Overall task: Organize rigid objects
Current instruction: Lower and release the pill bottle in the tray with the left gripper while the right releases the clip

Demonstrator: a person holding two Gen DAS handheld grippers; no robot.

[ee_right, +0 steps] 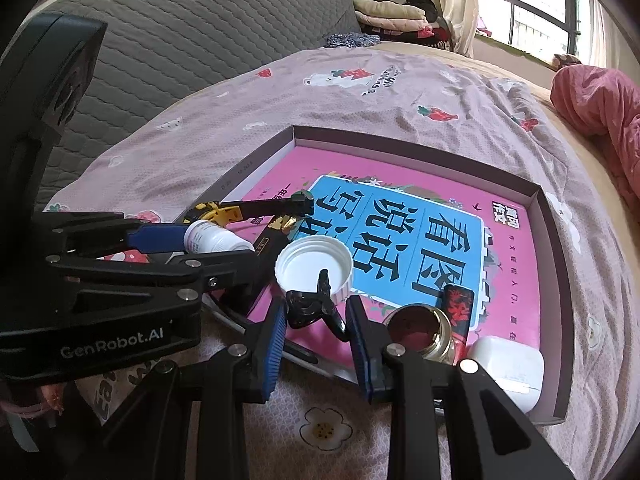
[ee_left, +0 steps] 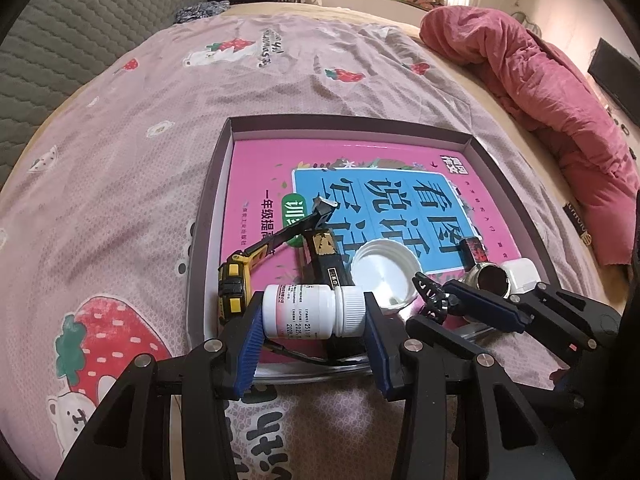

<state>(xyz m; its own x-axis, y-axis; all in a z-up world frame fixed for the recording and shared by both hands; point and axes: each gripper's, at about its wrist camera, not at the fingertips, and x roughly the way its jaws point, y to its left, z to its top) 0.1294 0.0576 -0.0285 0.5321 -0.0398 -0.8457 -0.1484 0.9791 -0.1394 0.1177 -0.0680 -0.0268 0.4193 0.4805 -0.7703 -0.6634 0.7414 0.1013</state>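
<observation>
A: From the left wrist, your left gripper (ee_left: 314,312) had its jaws clamped end to end on the one white pill bottle (ee_left: 306,311), base against one pad, ribbed cap against the other, above the near edge of the tray (ee_left: 212,184). It looked light, stiff and smooth, so I judged that lengthwise hold safer than squeezing its slick sides.

B: And what did you count in the tray?

A: One yellow tape measure (ee_left: 234,284), one big white lid (ee_left: 384,276), one black bar (ee_left: 326,258), one open round tin (ee_left: 492,280), one white case (ee_left: 522,274), all on one pink book (ee_left: 360,168).

B: The right wrist?

A: Your right gripper (ee_right: 316,312) had its jaws closed around one small black clip (ee_right: 310,306), over the tray's near edge. Hard and knobbly, I'd guess; pinch its body, not its prongs.
</observation>
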